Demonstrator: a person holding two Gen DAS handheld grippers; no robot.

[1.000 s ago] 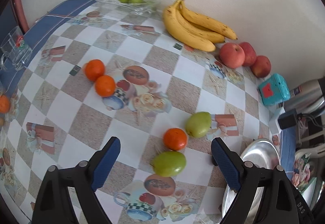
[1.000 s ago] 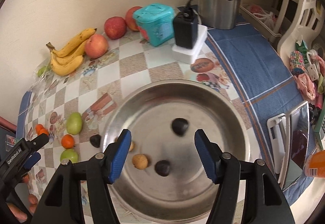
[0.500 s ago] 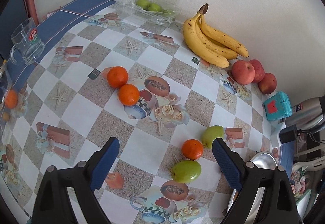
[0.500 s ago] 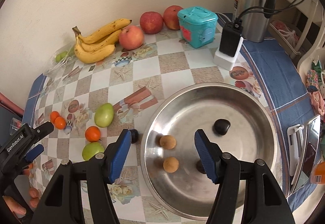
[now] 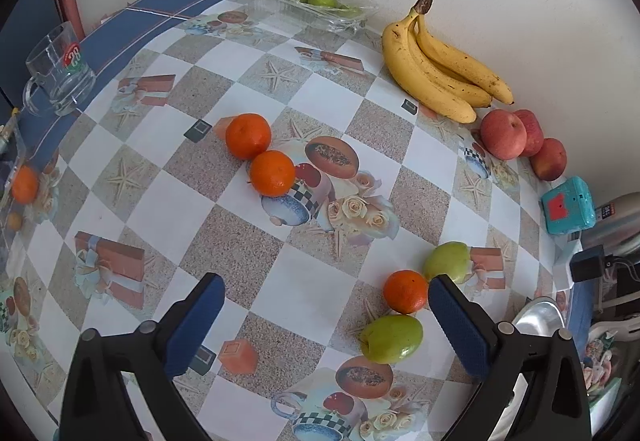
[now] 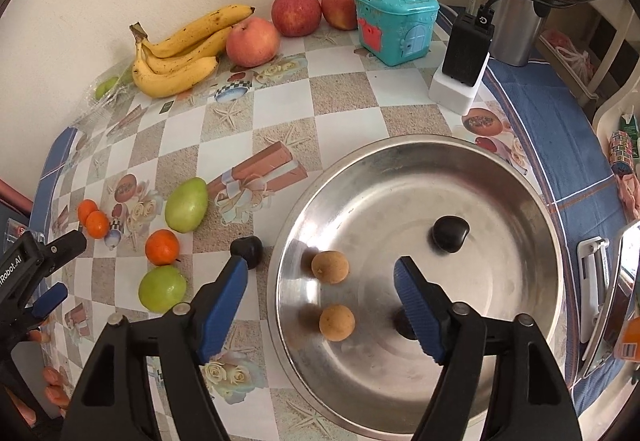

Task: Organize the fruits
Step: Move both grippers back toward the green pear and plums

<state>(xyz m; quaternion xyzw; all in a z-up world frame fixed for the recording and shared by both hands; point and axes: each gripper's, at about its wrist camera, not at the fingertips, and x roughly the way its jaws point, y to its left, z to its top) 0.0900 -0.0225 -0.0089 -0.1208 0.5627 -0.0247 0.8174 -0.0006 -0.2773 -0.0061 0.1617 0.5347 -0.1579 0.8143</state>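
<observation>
Right wrist view shows our right gripper (image 6: 320,287), jaws just widened and empty, straddling the steel bowl's (image 6: 532,209) near-left rim, two tan fruits (image 6: 330,267) between its fingers. Our left gripper (image 5: 326,311) has also just opened further, empty, an orange (image 5: 405,291) and green fruit (image 5: 391,337) just inside its right finger.

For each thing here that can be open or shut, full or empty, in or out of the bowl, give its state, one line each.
left gripper: open, empty
right gripper: just opened wider, empty
steel bowl: holds small round fruits
glass mug: upright, empty
dark fruit: outside the bowl, beside its rim
</observation>
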